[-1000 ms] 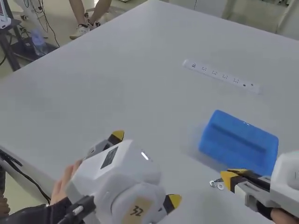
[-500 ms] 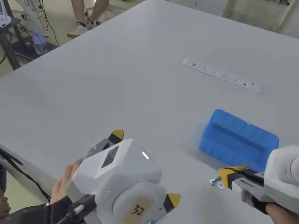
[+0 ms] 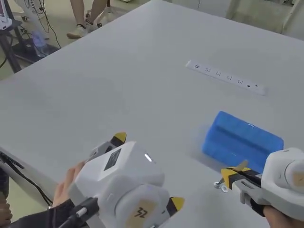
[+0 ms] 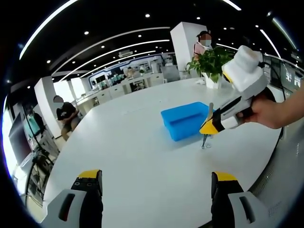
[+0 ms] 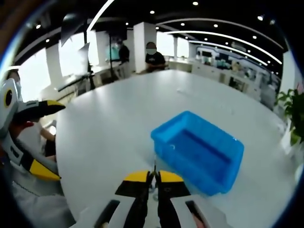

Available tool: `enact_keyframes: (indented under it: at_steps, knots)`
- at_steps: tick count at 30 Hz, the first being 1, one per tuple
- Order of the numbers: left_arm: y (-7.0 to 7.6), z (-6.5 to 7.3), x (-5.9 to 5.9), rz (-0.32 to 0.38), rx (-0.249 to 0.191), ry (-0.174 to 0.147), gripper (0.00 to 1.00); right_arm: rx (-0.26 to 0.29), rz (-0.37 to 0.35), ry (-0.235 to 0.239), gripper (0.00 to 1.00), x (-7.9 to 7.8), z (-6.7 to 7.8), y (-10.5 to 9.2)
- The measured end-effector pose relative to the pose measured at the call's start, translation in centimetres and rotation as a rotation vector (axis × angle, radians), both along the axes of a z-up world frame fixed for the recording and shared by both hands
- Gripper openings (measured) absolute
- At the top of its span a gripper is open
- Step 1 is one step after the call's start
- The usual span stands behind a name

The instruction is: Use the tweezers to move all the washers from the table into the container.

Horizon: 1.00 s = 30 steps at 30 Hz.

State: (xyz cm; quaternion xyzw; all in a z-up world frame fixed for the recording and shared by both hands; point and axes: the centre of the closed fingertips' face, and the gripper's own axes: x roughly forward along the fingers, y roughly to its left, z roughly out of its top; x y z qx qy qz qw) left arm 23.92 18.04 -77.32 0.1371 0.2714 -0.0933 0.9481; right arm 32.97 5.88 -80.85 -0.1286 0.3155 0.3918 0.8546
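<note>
Head view, at a white table (image 3: 118, 80): the left gripper (image 3: 147, 171) sits low and close to the camera, with a hand (image 3: 66, 184) behind it. Its yellow-tipped jaws are spread wide with nothing between them. At lower right, the right gripper (image 3: 233, 176) aims its tips at a small cluster of washers (image 3: 219, 186). They lie on the table just in front of the blue container (image 3: 242, 142) — outside it, on the side nearest the person. A white power strip (image 3: 225, 78) lies well beyond the container, toward the table's far edge.

Left gripper view: the right gripper comes in from the right, held in a hand and angled down at the tabletop. A thin pair of tweezers (image 4: 205, 139) runs from its tip down to the table, just beside a corner of the container.

Right gripper view: the jaws stand almost together, pinched on the slim tweezers between them. The open-topped container lies just ahead and to the right, and the left gripper shows at the left edge. Whether the tweezer tips hold a washer cannot be told — the points are too small and partly hidden by the jaws.

A potted plant (image 4: 211, 61) stands at the table's far end, and people (image 4: 66, 116) sit or stand in the bright hall behind.
</note>
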Motion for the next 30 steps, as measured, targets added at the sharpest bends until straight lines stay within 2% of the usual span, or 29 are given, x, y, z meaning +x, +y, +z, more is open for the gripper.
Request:
enact_keyframes:
  at_steps: [4,9,13,15,19,21,25,30]
  knots:
    - [-0.1,0.0,0.0,-0.002,-0.001,-0.002,0.98,0.020,-0.001,-0.019,0.02,0.7,1.7,-0.1]
    - [-0.2,0.0,0.0,-0.009,-0.003,-0.001,0.98,0.070,-0.020,-0.035,0.02,1.8,4.1,-0.3]
    - [-0.7,0.5,0.0,-0.024,-0.023,-0.022,0.99,0.097,-0.040,-0.046,0.02,2.7,5.3,-0.3]
    - [-0.9,1.0,0.1,-0.029,-0.047,-0.049,0.99,0.110,-0.054,-0.056,0.02,3.2,5.6,-0.3]
    - [-1.1,1.4,0.2,-0.032,-0.077,-0.065,0.99,0.126,-0.074,-0.079,0.02,4.3,6.3,-0.6]
    - [-1.1,1.4,0.2,-0.033,-0.078,-0.067,0.99,0.126,-0.085,-0.097,0.02,5.0,6.9,-0.9]
    - [-1.2,1.4,0.2,-0.037,-0.075,-0.070,0.99,0.125,-0.114,-0.123,0.02,6.4,6.8,-1.2]
    - [-0.8,1.7,0.3,-0.020,-0.074,-0.083,0.99,0.122,-0.143,-0.111,0.02,7.7,6.1,-0.8]
